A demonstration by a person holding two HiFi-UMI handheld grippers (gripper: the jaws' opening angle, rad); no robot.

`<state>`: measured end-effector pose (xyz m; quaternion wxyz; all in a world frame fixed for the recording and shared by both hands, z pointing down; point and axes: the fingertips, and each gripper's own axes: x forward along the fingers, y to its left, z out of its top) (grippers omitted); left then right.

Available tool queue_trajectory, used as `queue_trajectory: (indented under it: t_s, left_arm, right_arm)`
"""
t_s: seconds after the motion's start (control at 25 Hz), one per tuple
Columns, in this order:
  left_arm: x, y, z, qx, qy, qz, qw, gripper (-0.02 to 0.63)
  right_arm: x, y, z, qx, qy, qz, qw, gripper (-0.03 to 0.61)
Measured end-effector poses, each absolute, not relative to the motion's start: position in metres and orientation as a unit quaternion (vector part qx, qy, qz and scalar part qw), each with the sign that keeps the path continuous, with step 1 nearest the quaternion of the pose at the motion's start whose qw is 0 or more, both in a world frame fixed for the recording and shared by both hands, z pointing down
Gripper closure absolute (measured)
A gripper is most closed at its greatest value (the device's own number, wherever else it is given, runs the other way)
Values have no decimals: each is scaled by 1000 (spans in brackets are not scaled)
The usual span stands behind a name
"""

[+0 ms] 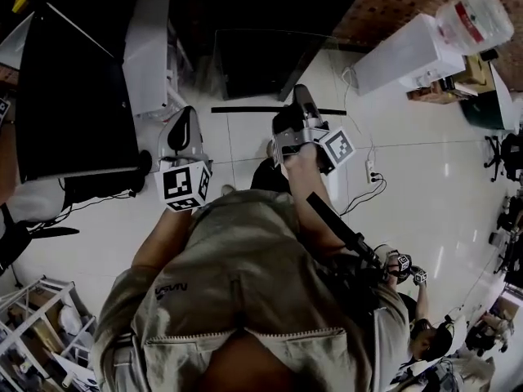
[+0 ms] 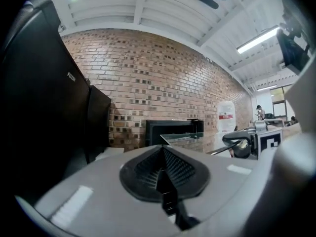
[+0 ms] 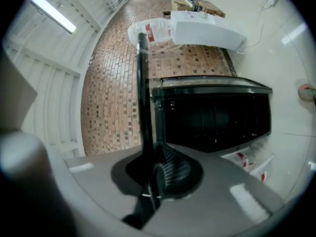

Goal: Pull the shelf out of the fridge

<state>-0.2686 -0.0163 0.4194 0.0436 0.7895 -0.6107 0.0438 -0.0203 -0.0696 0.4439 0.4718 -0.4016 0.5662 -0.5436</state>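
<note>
Right gripper (image 1: pixel 301 96) is clamping the shelf (image 1: pixel 245 109) by its black edge in front of the fridge (image 3: pixel 217 117); left gripper (image 1: pixel 185 114) is hovering closed, empty, beside a black cabinet (image 1: pixel 73 80).

Betw. R gripper (image 3: pixel 157 171) fingers: shelf (image 3: pixel 142 102), clear glass w/ black edge strip. R gripper grey, pads black & ribbed; L gripper (image 2: pixel 165 172) same. Marker cube (image 1: pixel 184 184) white w/ black squares. Beyond fingertips: brick wall (image 2: pixel 163 78) red-brown, dark-flecked.
</note>
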Motion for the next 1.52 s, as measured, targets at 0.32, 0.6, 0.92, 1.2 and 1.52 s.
queue_trajectory:
  t_s: [0.32,0.6,0.92,1.2,1.52]
  left_arm:
    - [-249,24,404,781,-622,30,42,607]
    - [-224,54,400,757,-651,36,51,607]
    - [-212,74,407,743,-666,49,55,607]
    - [-216,78,410,743,-664,54,57,607]
    - [-218,74,413,749,-657,52,61,607]
  right_arm:
    - [8,-18,407,-391,592,-532,463,566]
    - [28,9,411,-375,615,-546,428,565]
    - [34,26,431,-363,611,-570,413,565]
    - [29,34,438,-362,607,-577,409,566]
    - [27,33,438,-366,605,-573,414,566]
